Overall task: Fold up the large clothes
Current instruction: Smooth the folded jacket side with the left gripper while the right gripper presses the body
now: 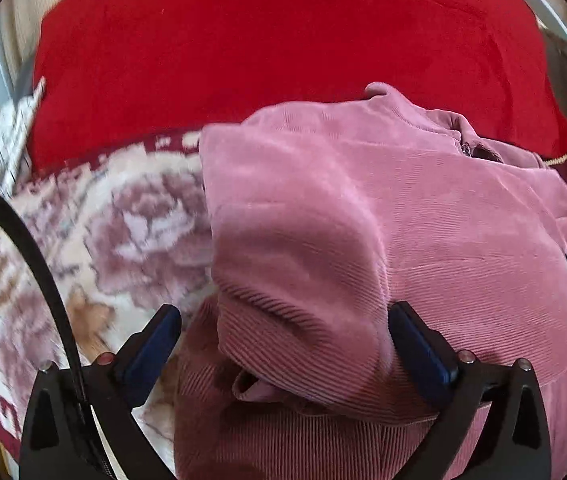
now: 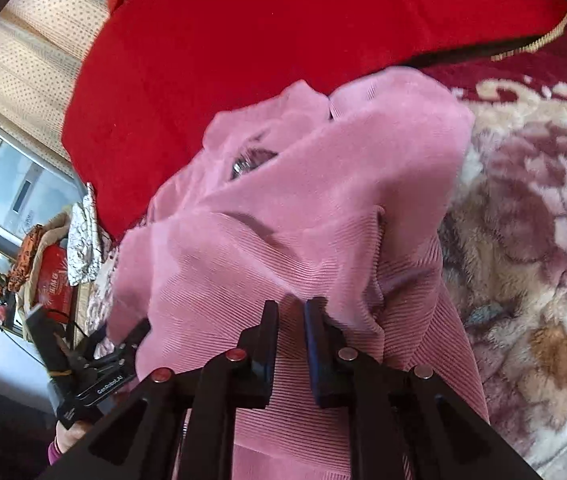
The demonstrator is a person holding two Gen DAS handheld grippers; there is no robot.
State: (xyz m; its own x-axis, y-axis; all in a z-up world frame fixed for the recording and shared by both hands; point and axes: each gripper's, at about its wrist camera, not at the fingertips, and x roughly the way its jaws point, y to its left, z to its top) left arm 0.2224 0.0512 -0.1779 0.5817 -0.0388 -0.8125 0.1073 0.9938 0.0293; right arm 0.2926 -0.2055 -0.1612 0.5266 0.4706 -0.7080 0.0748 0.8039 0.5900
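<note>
Pink corduroy garment (image 2: 283,248) is clamped between the nearly closed right gripper (image 2: 291,344); the left gripper (image 1: 283,344) is spread wide above it, floral blanket (image 1: 123,232) leftward.

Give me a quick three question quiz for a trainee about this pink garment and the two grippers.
1. True or false: the left gripper is wide open over the pink corduroy garment.
2. The right gripper is: A) wide open, B) nearly shut on a fold of the garment.
3. Fill in: behind the garment lies a ___ cushion.

Key: 1 true; 2 B; 3 red.
</note>
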